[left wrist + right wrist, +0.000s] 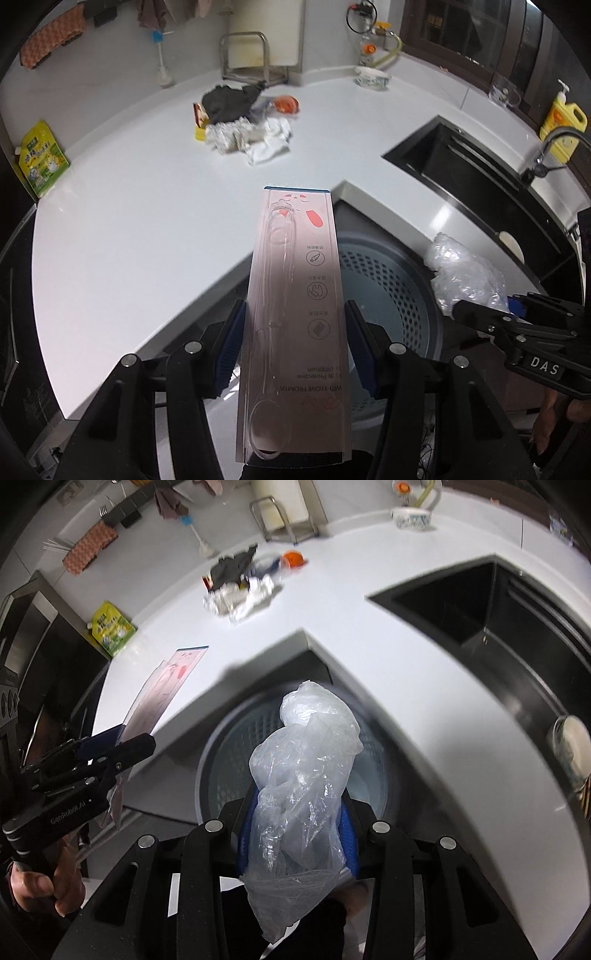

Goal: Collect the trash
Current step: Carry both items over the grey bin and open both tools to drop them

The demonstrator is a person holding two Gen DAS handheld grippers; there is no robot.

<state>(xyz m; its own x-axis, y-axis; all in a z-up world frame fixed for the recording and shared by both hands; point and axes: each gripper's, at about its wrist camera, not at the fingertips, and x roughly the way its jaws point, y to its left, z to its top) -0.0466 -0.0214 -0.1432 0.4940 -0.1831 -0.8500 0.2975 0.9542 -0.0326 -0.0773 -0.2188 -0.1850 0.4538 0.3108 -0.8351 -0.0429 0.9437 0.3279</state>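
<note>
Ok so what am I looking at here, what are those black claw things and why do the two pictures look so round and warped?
No robot: a person carries a hand-held claw in each hand, each with a fisheye camera looking along its fingers. One view is from the left claw, gripping a toothbrush package. The other is from the right claw, gripping a crumpled clear plastic bag. Below both sits a perforated bin. On the white counter lies a trash pile, with a green pouch at its left edge and a black sink to the right.
</note>
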